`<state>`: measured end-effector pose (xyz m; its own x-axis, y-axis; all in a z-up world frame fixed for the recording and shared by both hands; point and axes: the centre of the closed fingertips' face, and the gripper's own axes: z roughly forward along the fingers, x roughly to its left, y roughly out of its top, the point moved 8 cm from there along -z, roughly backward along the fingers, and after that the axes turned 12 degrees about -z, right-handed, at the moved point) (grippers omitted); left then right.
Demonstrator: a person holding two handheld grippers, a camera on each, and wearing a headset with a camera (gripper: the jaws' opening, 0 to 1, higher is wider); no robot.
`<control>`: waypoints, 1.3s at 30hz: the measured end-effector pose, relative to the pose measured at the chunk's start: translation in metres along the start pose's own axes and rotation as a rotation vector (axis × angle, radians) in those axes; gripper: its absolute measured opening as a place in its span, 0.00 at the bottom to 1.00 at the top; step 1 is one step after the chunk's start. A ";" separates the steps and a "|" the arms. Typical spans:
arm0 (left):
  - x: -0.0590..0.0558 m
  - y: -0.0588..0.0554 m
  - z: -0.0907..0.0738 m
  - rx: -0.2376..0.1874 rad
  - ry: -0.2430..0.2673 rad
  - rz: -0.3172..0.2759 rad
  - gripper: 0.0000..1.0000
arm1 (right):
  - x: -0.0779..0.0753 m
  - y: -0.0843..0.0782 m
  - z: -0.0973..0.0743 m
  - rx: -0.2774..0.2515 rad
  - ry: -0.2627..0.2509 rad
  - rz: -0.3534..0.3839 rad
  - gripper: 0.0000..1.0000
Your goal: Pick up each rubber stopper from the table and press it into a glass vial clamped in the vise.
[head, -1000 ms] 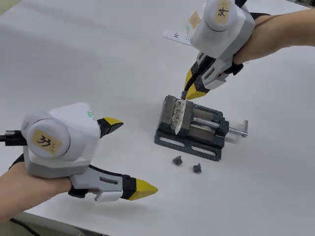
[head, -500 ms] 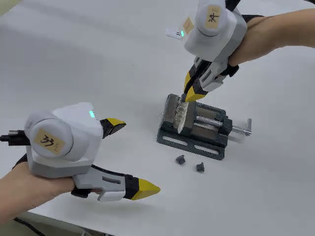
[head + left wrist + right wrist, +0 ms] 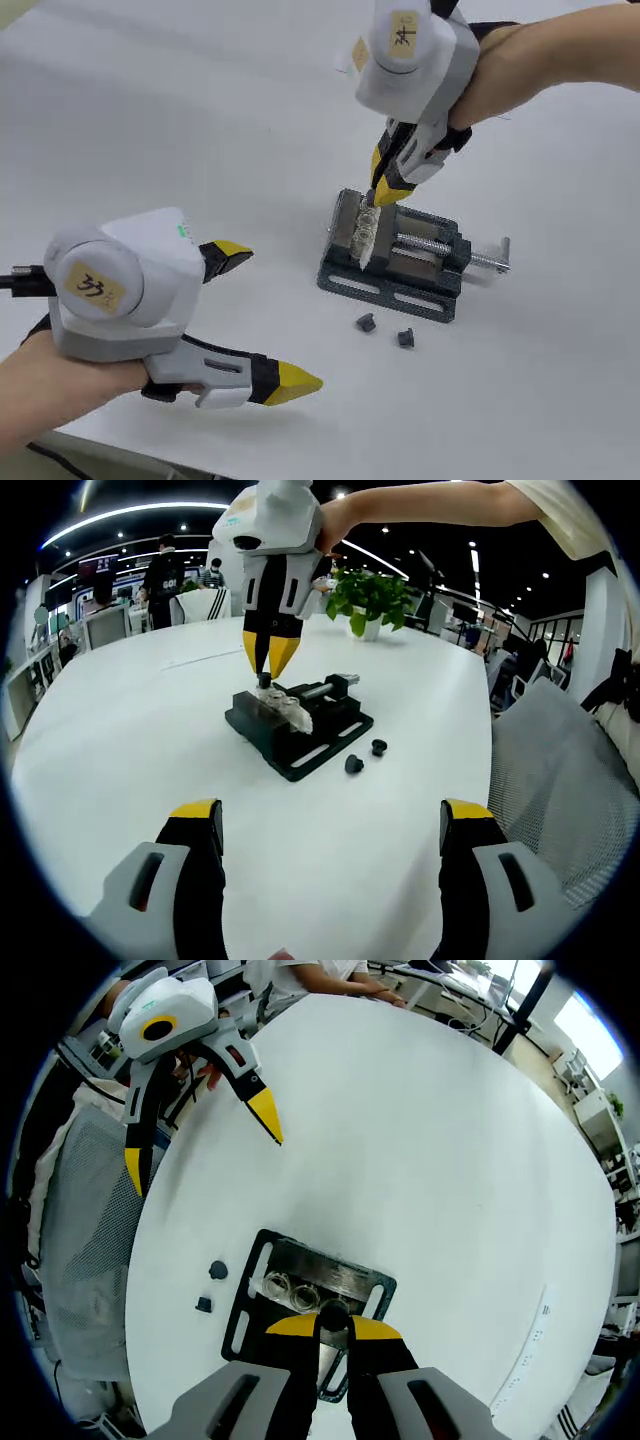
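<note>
Head view, from the left: the left gripper (image 3: 268, 315) hovers low over the near-left part of the white table (image 3: 200, 110), its yellow-tipped jaws spread wide with nothing between them. The left gripper view confirms the gap, with bare tabletop between the two tips. Further right, two loose stoppers (image 3: 366, 323) lie on the table just in front of the vise (image 3: 440, 268). They are small and dark, a little apart from each other, and touch neither the vise nor a gripper. The vise stands right of centre with its screw handle pointing right, and it clamps a row of clear glass vials (image 3: 362, 238) between its jaws. Above the far end of that row, the right gripper (image 3: 381, 192) points steeply down, its jaws pinched together on a dark rubber stopper (image 3: 335, 1311). In the right gripper view this stopper sits between the yellow tips directly over the vial row, beside two vials with uncovered mouths. Whether the stopper already touches a vial's mouth I cannot tell.
</note>
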<state>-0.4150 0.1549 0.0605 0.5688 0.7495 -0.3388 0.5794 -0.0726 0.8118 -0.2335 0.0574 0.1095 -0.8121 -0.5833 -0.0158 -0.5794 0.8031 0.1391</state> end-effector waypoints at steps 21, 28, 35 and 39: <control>0.008 0.009 0.004 -0.009 0.004 -0.003 0.88 | -0.006 -0.003 0.001 -0.015 -0.044 0.309 0.04; 0.006 0.007 0.005 -0.002 -0.001 -0.005 0.87 | -0.005 -0.005 0.001 -0.033 -0.062 0.328 0.05; 0.007 0.007 0.005 -0.001 0.003 -0.009 0.87 | -0.005 -0.006 0.000 -0.034 -0.060 0.244 0.06; 0.008 0.007 0.004 -0.002 0.004 -0.009 0.86 | -0.003 -0.005 -0.001 -0.037 -0.060 0.232 0.06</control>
<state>-0.4037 0.1581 0.0619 0.5614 0.7527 -0.3441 0.5831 -0.0647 0.8098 -0.2279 0.0548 0.1094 -0.9265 -0.3745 -0.0381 -0.3749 0.9089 0.1824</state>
